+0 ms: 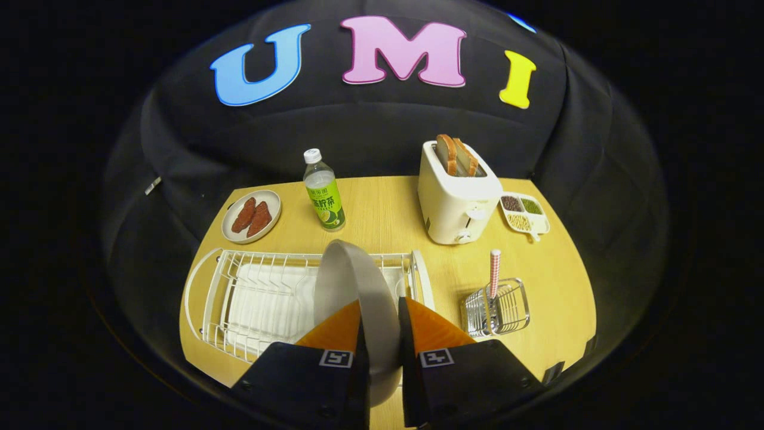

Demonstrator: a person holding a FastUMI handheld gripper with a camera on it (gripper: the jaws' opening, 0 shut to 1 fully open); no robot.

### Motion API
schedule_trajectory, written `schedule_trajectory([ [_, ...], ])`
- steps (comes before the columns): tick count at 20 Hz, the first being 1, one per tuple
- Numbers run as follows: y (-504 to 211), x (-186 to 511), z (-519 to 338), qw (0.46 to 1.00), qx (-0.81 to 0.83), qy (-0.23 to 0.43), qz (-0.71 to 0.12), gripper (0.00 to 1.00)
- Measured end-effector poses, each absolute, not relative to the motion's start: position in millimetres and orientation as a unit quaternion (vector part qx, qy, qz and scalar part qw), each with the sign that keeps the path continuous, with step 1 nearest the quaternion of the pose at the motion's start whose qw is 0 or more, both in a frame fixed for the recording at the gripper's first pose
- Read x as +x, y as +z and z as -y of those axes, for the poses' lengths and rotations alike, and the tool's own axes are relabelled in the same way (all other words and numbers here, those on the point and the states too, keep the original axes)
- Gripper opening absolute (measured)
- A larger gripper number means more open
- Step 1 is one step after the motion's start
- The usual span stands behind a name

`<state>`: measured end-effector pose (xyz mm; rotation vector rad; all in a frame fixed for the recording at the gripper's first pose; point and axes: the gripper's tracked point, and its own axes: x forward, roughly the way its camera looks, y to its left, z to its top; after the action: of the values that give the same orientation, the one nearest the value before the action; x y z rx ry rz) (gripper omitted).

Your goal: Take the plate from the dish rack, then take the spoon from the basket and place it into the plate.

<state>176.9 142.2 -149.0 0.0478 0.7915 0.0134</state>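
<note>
Plate [352,286] was standing on edge right in the lower middle of the frame, pinched between the two fingers of the gripper [380,313], which had closed in on its rim from both sides with barely a gap left. It was over the right end of the white wire dish rack [250,292], which took up the lower left. Can't really tell if the plate was touching the rack or not.

Spoon [494,272], the one with the red-and-white checked handle, stood upright in the little wire basket [498,310] at lower right, just beyond the right finger. Further back on the wooden table [388,209]: a white toaster [456,200] with bread slices, a green-label bottle [323,191], a small dish [251,216] with reddish pieces at centre left, and a divided tray [525,212] at centre right.
</note>
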Motion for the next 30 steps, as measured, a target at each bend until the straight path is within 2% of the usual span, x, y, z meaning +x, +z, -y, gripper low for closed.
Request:
schedule_trajectory([
  [3, -152, 169, -133, 0.921, 0.039, 0.015, -0.387, 0.26],
  [7, -128, 145, -130, 0.918, 0.078, 0.077, -0.381, 0.26],
  [12, -92, 103, -91, 0.921, 0.092, 0.121, -0.358, 0.26],
  [17, -97, 47, -27, 0.909, 0.141, 0.119, -0.373, 0.25],
  [24, -152, -4, 58, 0.873, 0.199, 0.114, -0.431, 0.25],
  [30, -231, 12, 87, 0.841, 0.218, 0.100, -0.486, 0.26],
])
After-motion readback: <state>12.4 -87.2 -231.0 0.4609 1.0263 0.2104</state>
